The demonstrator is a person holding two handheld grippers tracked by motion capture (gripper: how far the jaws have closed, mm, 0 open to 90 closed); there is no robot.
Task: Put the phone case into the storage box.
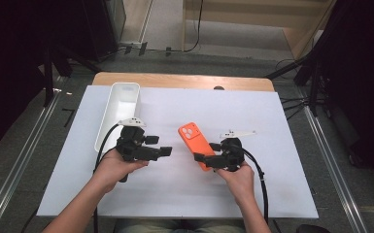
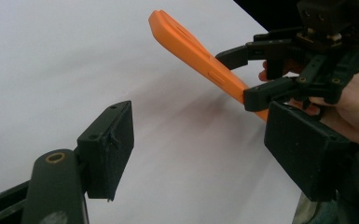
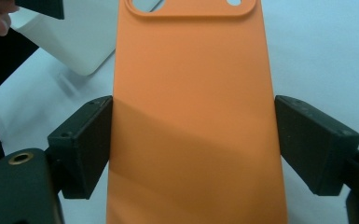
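White tabletop, orange phone case

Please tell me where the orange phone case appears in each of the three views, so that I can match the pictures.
High view: orange phone case right of centre, held by the right tool.
Left gripper view: upper middle, slanting edge-on.
Right gripper view: centre, between the jaws.
Shared landmark: the white table surface.

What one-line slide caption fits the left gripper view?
Across a white table, the right claw grips a tilted orange phone case while the left claw waits open.
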